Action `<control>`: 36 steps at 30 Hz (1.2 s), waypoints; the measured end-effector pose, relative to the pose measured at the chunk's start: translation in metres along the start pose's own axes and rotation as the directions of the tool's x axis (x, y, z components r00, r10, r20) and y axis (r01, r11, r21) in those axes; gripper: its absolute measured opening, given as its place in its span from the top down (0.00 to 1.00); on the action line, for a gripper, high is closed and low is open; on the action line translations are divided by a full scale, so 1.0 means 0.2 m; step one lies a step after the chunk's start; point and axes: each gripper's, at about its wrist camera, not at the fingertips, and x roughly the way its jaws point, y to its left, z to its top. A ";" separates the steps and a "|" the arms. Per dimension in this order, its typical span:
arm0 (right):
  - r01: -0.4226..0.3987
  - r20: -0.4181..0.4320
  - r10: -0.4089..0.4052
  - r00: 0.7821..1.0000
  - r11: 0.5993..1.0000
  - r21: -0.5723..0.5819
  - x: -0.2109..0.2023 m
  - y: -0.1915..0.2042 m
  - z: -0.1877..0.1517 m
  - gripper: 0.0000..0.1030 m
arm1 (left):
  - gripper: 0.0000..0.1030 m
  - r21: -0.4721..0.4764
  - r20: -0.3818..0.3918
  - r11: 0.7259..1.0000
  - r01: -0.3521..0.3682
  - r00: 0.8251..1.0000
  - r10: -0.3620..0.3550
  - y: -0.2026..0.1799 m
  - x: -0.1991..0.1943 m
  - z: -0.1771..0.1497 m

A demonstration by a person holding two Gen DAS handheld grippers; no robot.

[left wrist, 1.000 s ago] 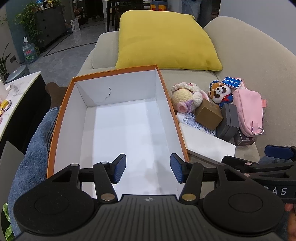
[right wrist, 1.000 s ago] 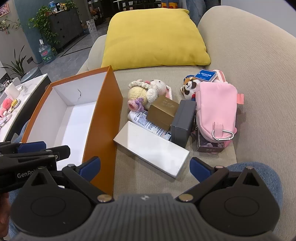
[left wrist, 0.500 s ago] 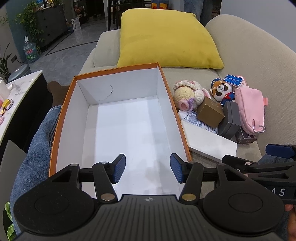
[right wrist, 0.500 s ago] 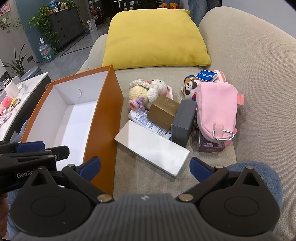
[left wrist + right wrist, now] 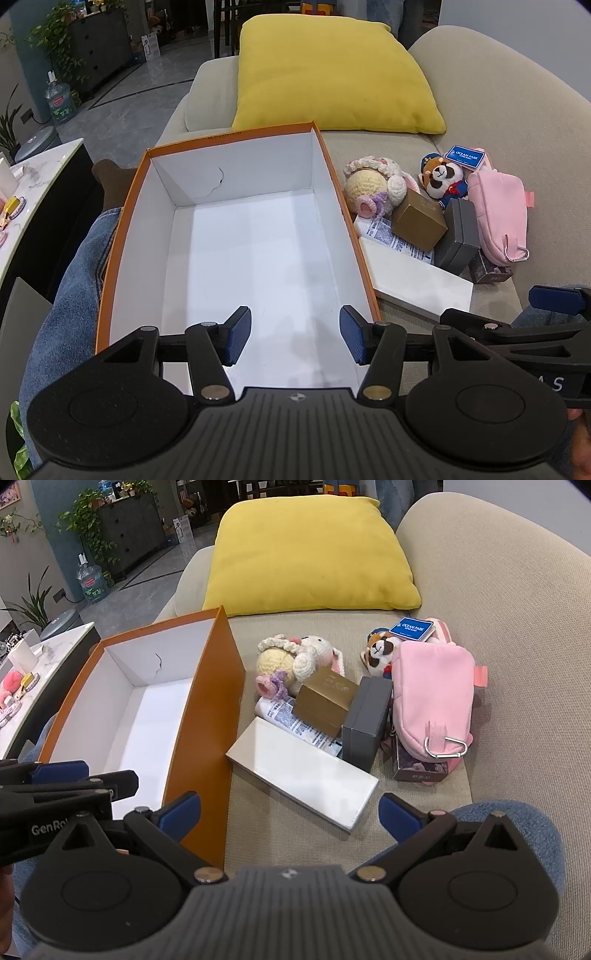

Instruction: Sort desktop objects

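Sitting empty on the sofa (image 5: 498, 590), the orange box (image 5: 122, 236) is showing that sorting is not yet started; the white flat box (image 5: 303, 771), gold box (image 5: 325, 701), grey case (image 5: 365, 723), pink pouch (image 5: 432, 698) and plush toys (image 5: 291, 657) are lying piled beside it. Left gripper (image 5: 295, 334) and right gripper (image 5: 290, 812) are hovering with jaws apart, holding nothing. Nothing is differing from a second earlier beyond slight camera drift.

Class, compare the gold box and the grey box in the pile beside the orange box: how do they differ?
The gold box is shiny and squat; the grey box is matte and taller. The gold box lies on the printed white tube; the grey box stands on edge against the pink pouch. Both are closed and touch each other.
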 end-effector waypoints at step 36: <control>-0.072 -0.196 0.020 0.980 0.962 -0.263 0.44 -0.34 0.74 0.52 | 0.51 0.307 -0.249 0.926 0.222 0.957 -0.148 -0.37 0.63 0.92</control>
